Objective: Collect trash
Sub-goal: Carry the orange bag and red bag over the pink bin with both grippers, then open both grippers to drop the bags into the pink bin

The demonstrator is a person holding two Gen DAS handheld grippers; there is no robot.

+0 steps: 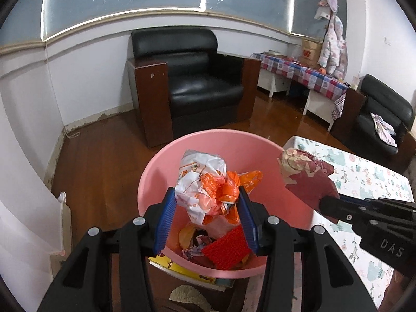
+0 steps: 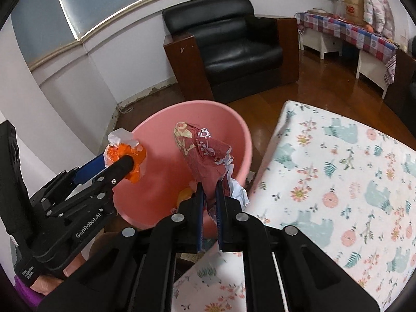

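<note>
A pink bin (image 1: 156,171) (image 2: 156,140) stands on the wooden floor beside a table. My left gripper (image 1: 208,202) is shut on a crumpled orange and white plastic bag (image 1: 205,182) and holds it over the bin's opening; it shows in the right wrist view (image 2: 124,158) too. My right gripper (image 2: 209,192) is shut on a dark red patterned wrapper (image 2: 202,153) and holds it over the bin's right rim; the wrapper also shows in the left wrist view (image 1: 306,176). Red, orange and paper trash (image 1: 223,249) lies at the bin's bottom.
A table with a floral cloth (image 2: 338,171) stands right of the bin. A black armchair (image 1: 192,83) sits behind it by the wall. A checked-cloth bench (image 1: 306,75) and another black chair (image 1: 382,111) stand far right. A yellow book (image 1: 179,267) lies under the bin's near edge.
</note>
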